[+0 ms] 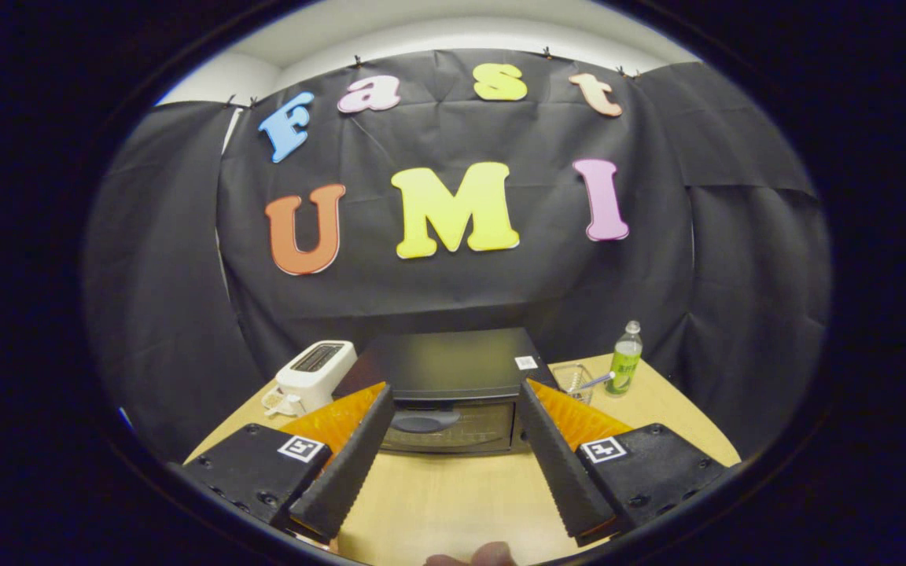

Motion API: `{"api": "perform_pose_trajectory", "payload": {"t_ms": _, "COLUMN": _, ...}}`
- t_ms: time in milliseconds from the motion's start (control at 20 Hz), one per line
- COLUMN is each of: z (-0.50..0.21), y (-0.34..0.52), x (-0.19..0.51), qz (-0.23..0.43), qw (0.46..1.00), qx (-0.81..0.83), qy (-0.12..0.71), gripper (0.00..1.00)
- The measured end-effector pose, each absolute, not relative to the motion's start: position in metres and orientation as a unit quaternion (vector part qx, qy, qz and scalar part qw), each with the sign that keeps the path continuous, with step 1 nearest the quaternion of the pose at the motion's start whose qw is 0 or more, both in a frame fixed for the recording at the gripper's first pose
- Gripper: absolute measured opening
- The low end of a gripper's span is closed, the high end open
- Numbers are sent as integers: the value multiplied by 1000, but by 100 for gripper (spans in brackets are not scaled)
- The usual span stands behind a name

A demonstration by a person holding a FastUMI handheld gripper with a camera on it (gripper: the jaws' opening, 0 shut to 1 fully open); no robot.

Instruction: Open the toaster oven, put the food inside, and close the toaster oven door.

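The gripper (453,397) is spread wide and holds nothing, its fingers (351,464) hovering over the bare wooden counter (453,495). Just beyond the fingertips, framed between them, stands the black toaster oven (449,393), its glass door shut. Left of the oven, close beside it, sits a white slot toaster (313,376). Right of the oven lies a clear glass container (573,380), and just past it stands a green-labelled bottle (624,360).
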State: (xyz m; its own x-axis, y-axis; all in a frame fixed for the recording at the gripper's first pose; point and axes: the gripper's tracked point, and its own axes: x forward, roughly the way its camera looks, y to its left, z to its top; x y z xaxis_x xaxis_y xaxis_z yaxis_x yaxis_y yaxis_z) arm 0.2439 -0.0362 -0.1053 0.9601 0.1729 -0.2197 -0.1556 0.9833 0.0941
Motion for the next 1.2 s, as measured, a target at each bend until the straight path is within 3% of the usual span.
{"api": "perform_pose_trajectory", "payload": {"t_ms": 600, "z": -211, "y": 12, "x": 355, "qz": 81, "qw": 974, "qx": 9, "qy": 212, "gripper": 100}}
{"api": "perform_pose_trajectory", "payload": {"t_ms": 1200, "z": -221, "y": 16, "x": 324, "qz": 74, "qw": 967, "qx": -27, "qy": 242, "gripper": 100}}
